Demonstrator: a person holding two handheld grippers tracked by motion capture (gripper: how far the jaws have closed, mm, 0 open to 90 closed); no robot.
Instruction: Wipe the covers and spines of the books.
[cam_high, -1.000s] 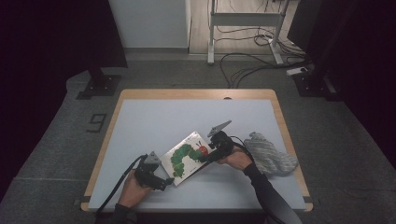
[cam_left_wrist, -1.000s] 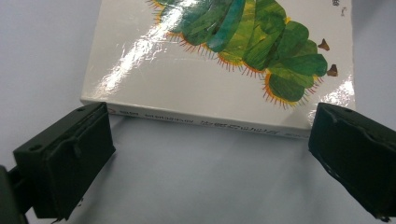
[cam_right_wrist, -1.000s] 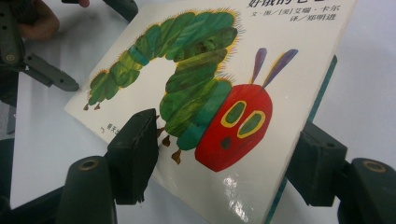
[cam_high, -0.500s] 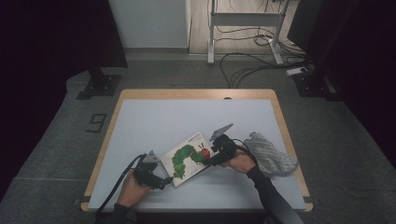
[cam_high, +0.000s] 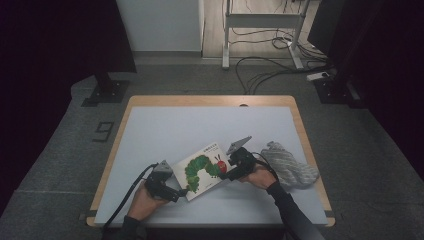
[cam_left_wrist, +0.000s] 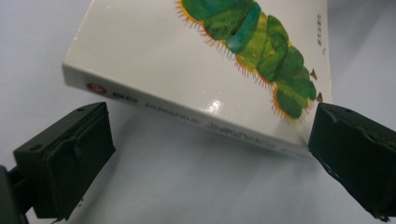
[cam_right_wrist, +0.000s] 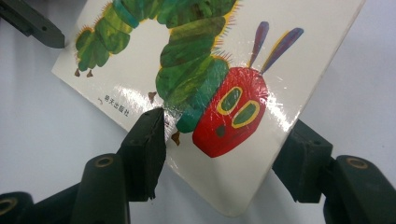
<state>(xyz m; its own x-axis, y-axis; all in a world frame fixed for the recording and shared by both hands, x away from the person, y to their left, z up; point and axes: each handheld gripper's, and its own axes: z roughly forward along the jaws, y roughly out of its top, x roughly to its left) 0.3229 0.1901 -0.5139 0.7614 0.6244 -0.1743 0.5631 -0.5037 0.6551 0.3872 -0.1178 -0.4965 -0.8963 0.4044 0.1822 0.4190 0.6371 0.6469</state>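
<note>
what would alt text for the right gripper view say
A white picture book with a green caterpillar and its red face on the cover lies tilted between the right gripper's two black jaws, one pad over the cover's edge, the other behind the book's far edge. Pale table lies beneath; the left gripper shows top left.

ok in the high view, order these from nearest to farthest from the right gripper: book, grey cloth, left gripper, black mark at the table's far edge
1. The book: its right end sits between the jaws of the right gripper.
2. The grey cloth: just to the gripper's right.
3. The left gripper: at the book's other end, to the left.
4. The black mark: at the table's far edge.
</note>
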